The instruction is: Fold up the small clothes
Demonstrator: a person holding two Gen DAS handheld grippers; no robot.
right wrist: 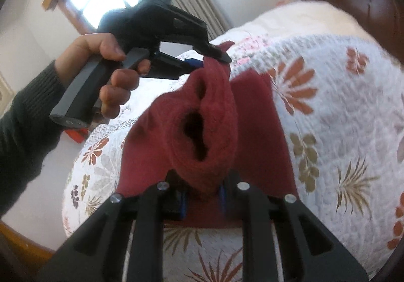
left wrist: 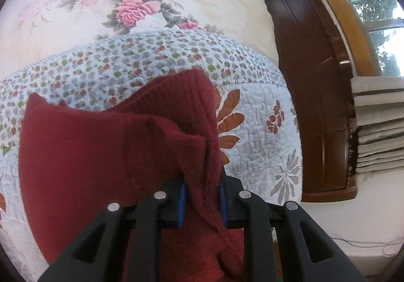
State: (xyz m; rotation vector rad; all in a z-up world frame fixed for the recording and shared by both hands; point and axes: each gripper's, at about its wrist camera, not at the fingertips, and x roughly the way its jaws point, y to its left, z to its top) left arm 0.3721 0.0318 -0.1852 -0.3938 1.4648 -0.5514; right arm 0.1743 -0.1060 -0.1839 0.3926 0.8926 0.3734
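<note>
Both tools were clamped on the dark red knitted garment: the left tool (left wrist: 202, 200) pinched a ribbed edge, the right tool (right wrist: 202, 200) a bunched opening. The garment (left wrist: 101, 150) hung ahead of them above the bed's quilt (right wrist: 328, 110), probably lifted to spread it for folding.

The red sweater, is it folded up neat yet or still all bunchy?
Still bunchy. The red sweater hangs crumpled between the left claw and the right claw, openings gaping, part lying on the flowered quilt.
</note>
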